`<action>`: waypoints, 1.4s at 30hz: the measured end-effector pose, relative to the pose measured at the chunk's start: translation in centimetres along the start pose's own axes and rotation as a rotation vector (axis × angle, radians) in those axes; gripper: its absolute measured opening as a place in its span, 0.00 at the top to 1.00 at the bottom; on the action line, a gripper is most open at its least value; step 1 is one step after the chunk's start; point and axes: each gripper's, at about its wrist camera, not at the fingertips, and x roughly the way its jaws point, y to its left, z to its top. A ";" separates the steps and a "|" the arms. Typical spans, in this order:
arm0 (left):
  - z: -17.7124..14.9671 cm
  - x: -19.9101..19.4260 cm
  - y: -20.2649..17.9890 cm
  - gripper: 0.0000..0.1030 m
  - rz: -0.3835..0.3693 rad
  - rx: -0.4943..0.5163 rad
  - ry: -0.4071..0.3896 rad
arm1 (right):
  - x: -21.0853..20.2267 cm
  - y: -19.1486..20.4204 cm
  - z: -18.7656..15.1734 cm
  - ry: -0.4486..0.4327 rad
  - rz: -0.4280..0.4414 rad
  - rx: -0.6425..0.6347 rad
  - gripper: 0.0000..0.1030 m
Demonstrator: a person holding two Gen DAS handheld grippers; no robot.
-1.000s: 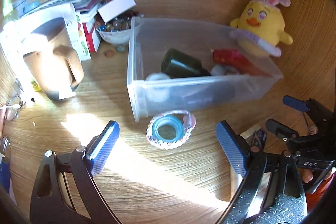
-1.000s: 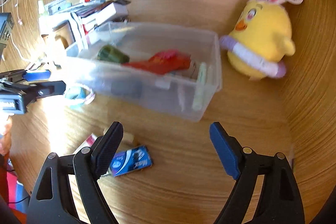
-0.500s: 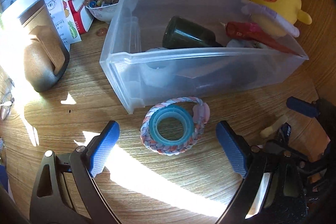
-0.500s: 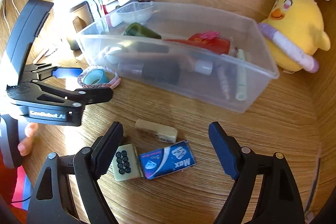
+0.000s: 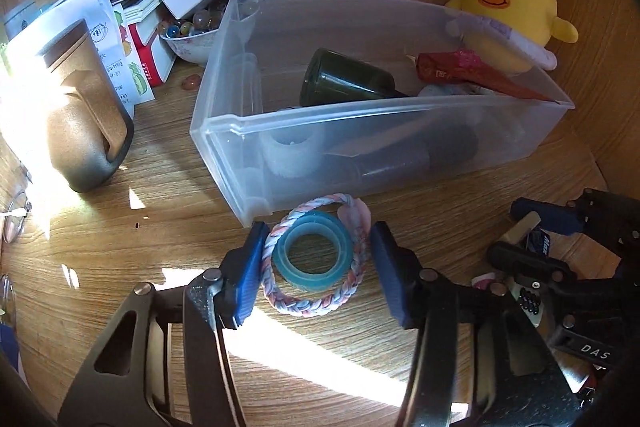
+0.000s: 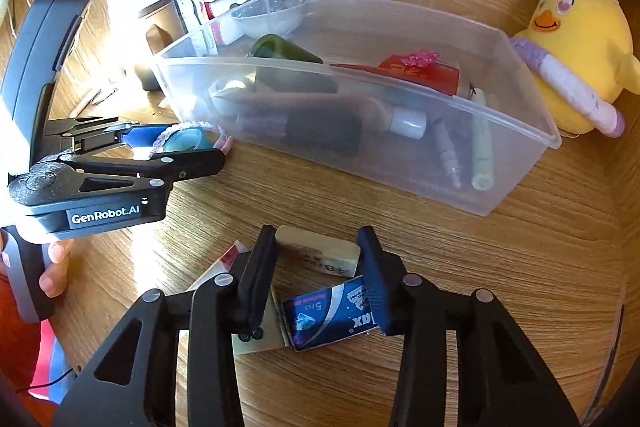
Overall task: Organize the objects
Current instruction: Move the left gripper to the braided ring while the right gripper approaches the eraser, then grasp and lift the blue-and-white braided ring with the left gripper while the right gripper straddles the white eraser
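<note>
The left tool [image 5: 316, 259] sits low over the tabletop [image 5: 168, 195], its jaws apart on either side of the braided ring [image 5: 280, 301] and the blue tape roll [image 5: 312, 257] inside it, just in front of the clear bin [image 5: 400, 115]. The left pad [image 5: 250, 275] touches the braid; the other stands just beside it. The right tool [image 6: 316, 267] is also apart, bracketing the cream eraser [image 6: 320, 251] near the blue Max box [image 6: 328, 319]. Half a second ago both tools were spread much wider.
</note>
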 end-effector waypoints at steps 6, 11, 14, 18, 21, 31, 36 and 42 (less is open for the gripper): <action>-0.2 -1.1 0.5 0.56 0.002 -0.011 -0.023 | -0.1 0.1 -0.3 -0.009 -0.007 0.010 0.64; -0.3 -2.6 0.7 0.56 0.005 -0.023 -0.067 | -0.7 -0.2 -0.4 -0.024 -0.012 0.012 0.64; -0.6 -3.8 0.8 0.56 -0.023 -0.021 -0.083 | -0.9 -0.5 -0.2 -0.027 -0.013 0.012 0.64; -1.1 -4.4 0.5 0.56 -0.028 0.010 -0.077 | -1.1 -1.0 0.0 -0.027 -0.010 0.014 0.64; -2.1 -4.5 0.4 0.56 -0.010 0.038 -0.053 | -1.2 -1.1 -0.1 -0.026 -0.011 0.021 0.64; -3.5 -3.9 0.6 0.56 -0.004 0.047 0.007 | -1.4 -1.5 -0.4 -0.025 -0.011 0.038 0.64; -2.4 -4.0 0.0 0.52 -0.026 0.078 -0.001 | -1.6 -1.6 -0.6 -0.027 -0.014 0.040 0.64; -1.4 -2.2 -0.9 0.52 -0.030 0.135 0.039 | -2.5 -2.1 -0.7 -0.050 -0.021 0.053 0.64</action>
